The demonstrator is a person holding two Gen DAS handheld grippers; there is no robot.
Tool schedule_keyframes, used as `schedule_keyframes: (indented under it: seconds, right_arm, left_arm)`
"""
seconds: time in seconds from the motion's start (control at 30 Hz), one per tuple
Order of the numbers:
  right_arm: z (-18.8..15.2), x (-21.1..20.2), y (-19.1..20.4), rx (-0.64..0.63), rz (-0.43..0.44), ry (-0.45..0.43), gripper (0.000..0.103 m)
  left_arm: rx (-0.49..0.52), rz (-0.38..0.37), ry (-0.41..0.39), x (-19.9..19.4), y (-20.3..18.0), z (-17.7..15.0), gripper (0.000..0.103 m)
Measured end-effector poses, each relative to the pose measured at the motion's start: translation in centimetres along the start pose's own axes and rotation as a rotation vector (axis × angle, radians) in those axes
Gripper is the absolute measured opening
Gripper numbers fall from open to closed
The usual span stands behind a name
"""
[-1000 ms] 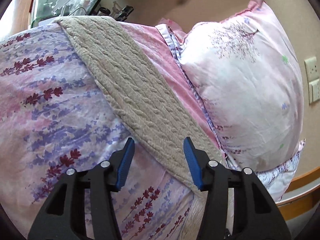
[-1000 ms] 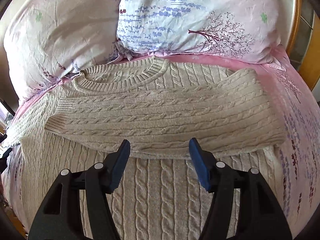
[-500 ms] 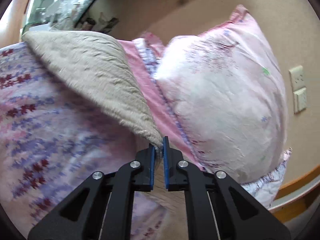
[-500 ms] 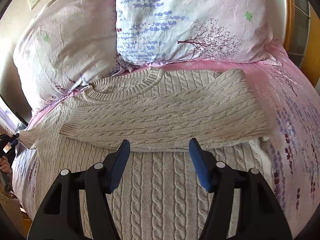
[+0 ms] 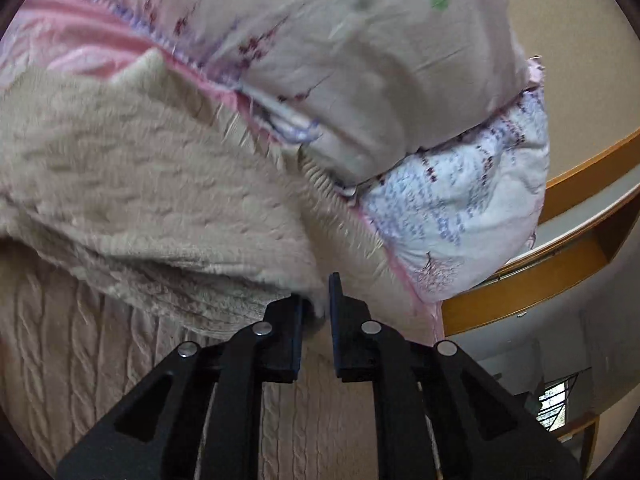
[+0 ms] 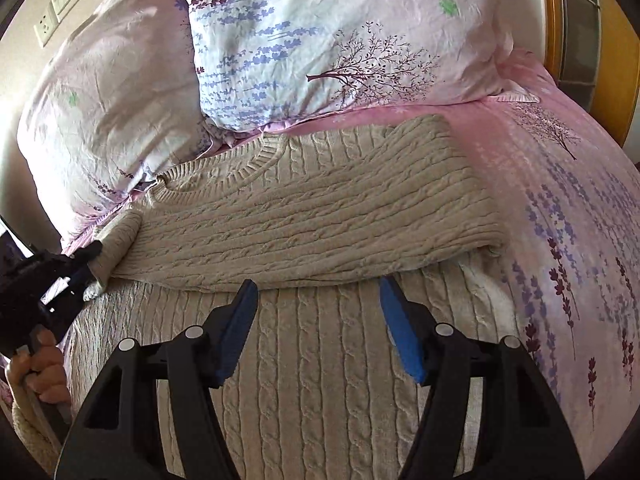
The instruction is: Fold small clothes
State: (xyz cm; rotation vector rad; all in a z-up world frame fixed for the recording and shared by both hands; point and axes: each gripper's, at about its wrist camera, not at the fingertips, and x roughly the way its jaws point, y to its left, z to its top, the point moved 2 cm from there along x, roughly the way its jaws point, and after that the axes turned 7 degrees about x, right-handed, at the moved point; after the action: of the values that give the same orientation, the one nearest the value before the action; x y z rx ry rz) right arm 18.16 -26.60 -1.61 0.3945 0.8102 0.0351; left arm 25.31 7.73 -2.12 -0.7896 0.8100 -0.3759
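A beige cable-knit sweater (image 6: pixel 304 216) lies flat on the bed, its right sleeve folded across the chest. In the left wrist view my left gripper (image 5: pixel 316 300) pinches the cuff of the other sleeve (image 5: pixel 160 200). The jaws are easing open a little, with the knit still between the pads. The sleeve hangs lifted over the sweater body (image 5: pixel 80 360). The right wrist view shows that left gripper (image 6: pixel 86 276) at the sweater's left edge, held by a hand (image 6: pixel 40 372). My right gripper (image 6: pixel 318 300) hovers open above the sweater's lower half, with nothing between its fingers.
Two floral pillows (image 6: pixel 320 40) (image 6: pixel 112 100) lean at the head of the bed, just behind the collar. Pink lavender-print bedding (image 6: pixel 568 208) spreads to the right. A wooden bed frame (image 5: pixel 560 248) runs past the pillows. Wall sockets (image 6: pixel 60 8) sit at the top left.
My left gripper shut on the sleeve cuff, then swept it across from the bedspread over the sweater body. The right gripper drifted slightly and stayed open.
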Motion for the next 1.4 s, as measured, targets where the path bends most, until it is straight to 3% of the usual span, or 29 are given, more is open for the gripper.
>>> schedule_keyframes:
  seconds: [0.1, 0.23, 0.37, 0.47, 0.53, 0.63, 0.73, 0.8, 0.87, 0.93, 1.0, 1.1, 1.2, 1.3, 1.4]
  right_arm:
    - [0.1, 0.0, -0.4, 0.006, -0.005, -0.001, 0.065]
    - [0.1, 0.3, -0.6, 0.02, 0.002, 0.006, 0.065]
    - [-0.1, 0.3, -0.6, 0.014, 0.01, 0.006, 0.065]
    - [-0.1, 0.1, -1.1, 0.021, 0.01, 0.001, 0.065]
    - [0.1, -0.2, -1.5, 0.032, 0.012, -0.009, 0.065]
    - [0.6, -0.9, -2.5, 0.054, 0.015, -0.031, 0.065]
    - [0.9, -1.5, -3.6, 0.079, 0.011, -0.056, 0.065]
    - [1.1, -1.8, -4.5, 0.094, 0.002, -0.069, 0.065]
    - [1.2, -1.8, -5.4, 0.112, -0.012, -0.076, 0.065]
    - [1.3, -1.8, -6.4, 0.137, -0.025, -0.08, 0.065]
    - [1.6, -1.8, -7.4, 0.168, -0.03, -0.078, 0.065]
    - [2.1, -2.0, -8.0, 0.192, 0.003, -0.073, 0.064]
    - [2.9, -2.2, -7.4, 0.18, 0.084, -0.055, 0.056]
    - [4.3, -1.2, -5.7, 0.173, 0.193, 0.014, 0.048]
    - [5.4, 0.8, -4.0, 0.143, 0.203, 0.072, 0.043]
  left_arm:
    - [-0.073, 0.008, -0.007, -0.7, 1.7, -0.4, 0.029]
    - [-0.139, 0.086, -0.114, -4.1, 3.6, 1.7, 0.047]
    - [-0.276, 0.125, -0.187, -6.6, 7.0, 3.1, 0.045]
    - [-0.33, 0.155, -0.242, -7.7, 7.7, 3.9, 0.021]
    - [-0.268, 0.147, -0.264, -7.6, 6.0, 4.3, 0.009]
    - [-0.075, 0.082, -0.25, -5.8, 0.6, 4.5, 0.009]
    - [0.157, 0.015, -0.169, -2.1, -6.1, 3.1, 0.009]
    - [0.347, 0.008, -0.081, 1.0, -10.4, 1.0, 0.009]
    - [0.584, 0.044, 0.04, 4.7, -14.3, -2.4, 0.017]
    - [0.804, 0.09, 0.134, 7.8, -16.8, -6.1, 0.043]
    - [0.942, 0.129, 0.182, 9.4, -17.9, -8.9, 0.051]
    - [0.941, 0.097, 0.204, 8.7, -17.4, -9.6, 0.055]
    - [0.881, 0.125, 0.15, 5.5, -15.3, -7.4, 0.059]
    - [0.783, 0.218, 0.06, 1.3, -11.2, -3.9, 0.059]
    - [0.651, 0.365, -0.011, -2.5, -5.6, 0.0, 0.059]
